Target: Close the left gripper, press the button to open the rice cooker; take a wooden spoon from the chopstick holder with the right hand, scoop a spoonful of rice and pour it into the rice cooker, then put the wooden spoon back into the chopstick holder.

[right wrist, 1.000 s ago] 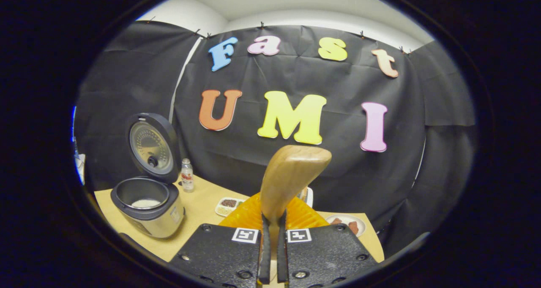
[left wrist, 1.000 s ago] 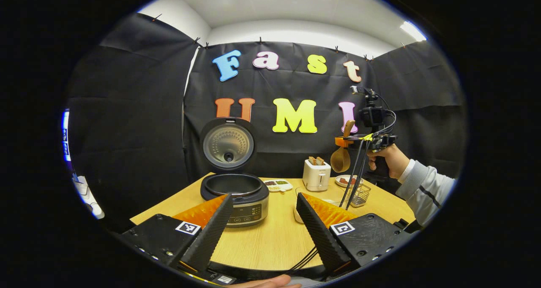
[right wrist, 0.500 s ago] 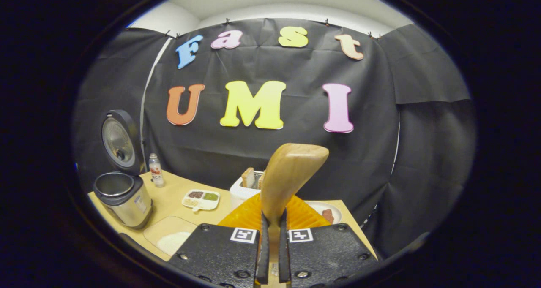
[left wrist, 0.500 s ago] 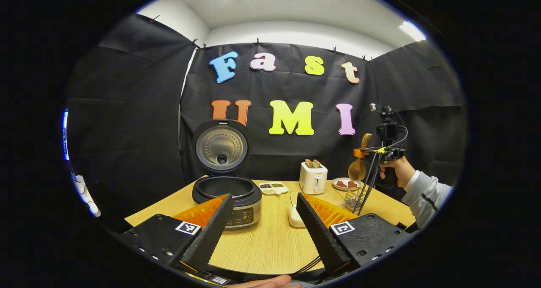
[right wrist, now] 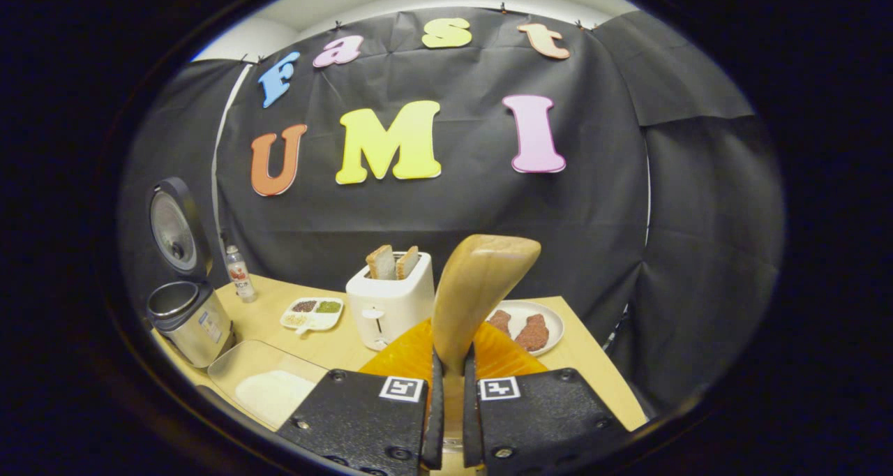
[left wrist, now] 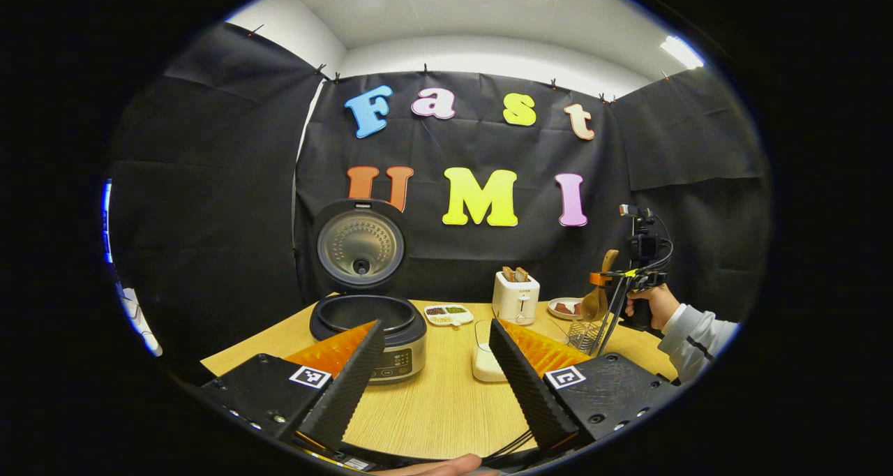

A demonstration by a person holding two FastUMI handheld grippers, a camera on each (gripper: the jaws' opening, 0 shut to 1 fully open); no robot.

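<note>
Wooden table (left wrist: 439,406) in a black-draped booth. My right gripper (right wrist: 448,420) pinches the spoon (right wrist: 474,294) by its handle, over the holder (left wrist: 582,334) at the table's right. Cooker (left wrist: 370,322) stands left, lid up. Rice tray (right wrist: 268,385) lies between them. My left gripper (left wrist: 436,375) hangs spread wide, holding nothing.

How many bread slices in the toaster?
2: both stand side by side in the toaster's top slots, left slice and right slice, behind the spoon held in the right tongs.
</note>
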